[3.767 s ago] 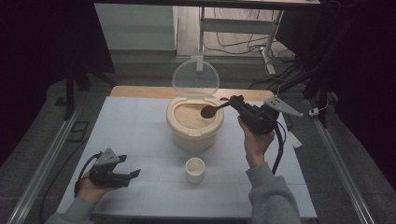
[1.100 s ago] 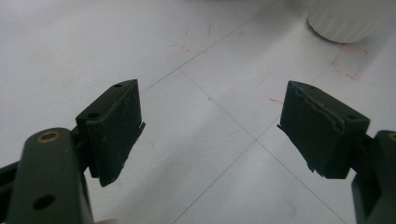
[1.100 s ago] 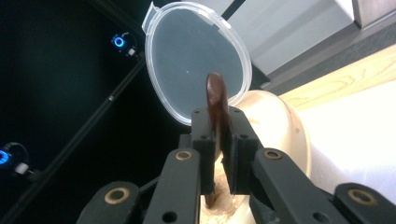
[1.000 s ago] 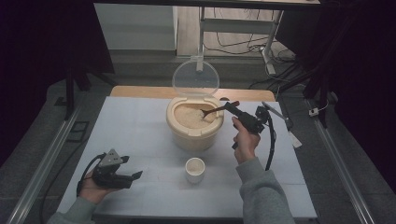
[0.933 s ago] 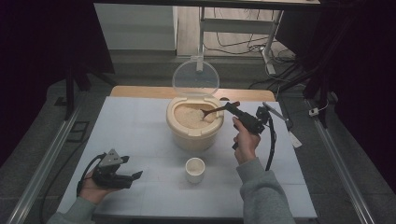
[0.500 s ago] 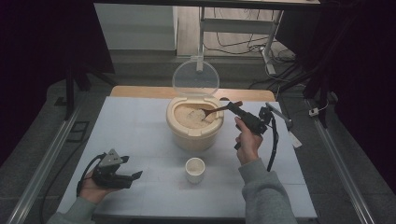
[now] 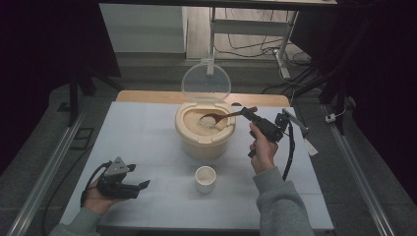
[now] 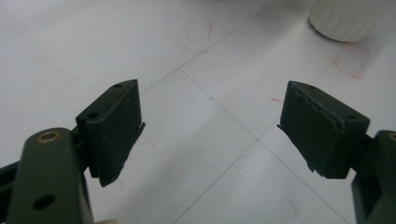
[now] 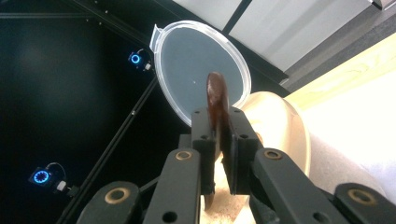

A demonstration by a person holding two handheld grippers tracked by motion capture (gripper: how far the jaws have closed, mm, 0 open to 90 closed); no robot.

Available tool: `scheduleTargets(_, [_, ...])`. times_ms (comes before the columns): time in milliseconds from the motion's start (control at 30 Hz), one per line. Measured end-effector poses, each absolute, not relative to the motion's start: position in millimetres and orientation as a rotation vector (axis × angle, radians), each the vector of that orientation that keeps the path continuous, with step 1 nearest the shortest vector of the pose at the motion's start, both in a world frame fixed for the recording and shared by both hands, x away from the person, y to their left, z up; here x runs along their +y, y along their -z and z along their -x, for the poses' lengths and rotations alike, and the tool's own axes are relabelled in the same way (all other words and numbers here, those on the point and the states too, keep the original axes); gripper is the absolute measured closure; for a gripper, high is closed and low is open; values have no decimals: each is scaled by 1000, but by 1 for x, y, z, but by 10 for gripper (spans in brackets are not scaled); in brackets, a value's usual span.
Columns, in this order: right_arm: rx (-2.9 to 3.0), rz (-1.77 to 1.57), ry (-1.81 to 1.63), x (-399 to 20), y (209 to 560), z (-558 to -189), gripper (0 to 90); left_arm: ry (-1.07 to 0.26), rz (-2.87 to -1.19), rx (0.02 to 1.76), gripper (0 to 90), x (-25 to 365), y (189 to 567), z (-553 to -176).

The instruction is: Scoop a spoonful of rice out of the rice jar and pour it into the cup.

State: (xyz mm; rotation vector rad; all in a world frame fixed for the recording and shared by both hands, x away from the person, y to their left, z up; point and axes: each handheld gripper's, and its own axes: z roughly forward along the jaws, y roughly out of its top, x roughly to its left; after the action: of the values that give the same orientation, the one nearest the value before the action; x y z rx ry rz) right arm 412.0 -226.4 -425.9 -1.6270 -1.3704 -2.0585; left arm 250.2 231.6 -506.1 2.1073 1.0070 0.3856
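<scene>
Rice fills the beige container [image 7: 205, 135] that stands in the middle of the white table [image 7: 147, 128], and its clear round lid [image 7: 206, 82] stands open behind it, upright. The bowl of the brown spoon [image 7: 216, 118] lies down in the rice, and its handle goes up and to the right over the rim of the container. The right gripper [image 7: 252, 114] is closed on the end of this handle; in the right gripper view the two black jaws press on the spoon [image 9: 216, 100] from both sides, with the lid [image 9: 198, 70] behind them. A small white cup [image 7: 205, 178] stands in front of the container, nearer to the person; what is in it I cannot tell. The left gripper [image 7: 142, 184] rests low at the near left part of the table, well apart from the container. Its jaws stand wide apart with nothing between them, only the table surface [image 8: 210, 116] under them, and the white cup [image 8: 348, 21] is at the top right of the left gripper view.
</scene>
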Motion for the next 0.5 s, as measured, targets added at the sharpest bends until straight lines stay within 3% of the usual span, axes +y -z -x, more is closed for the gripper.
scheduleTargets(500, [-1306,1616,2068,-229,423,-411,835,-386,-2108,1008,205,231,506,-250])
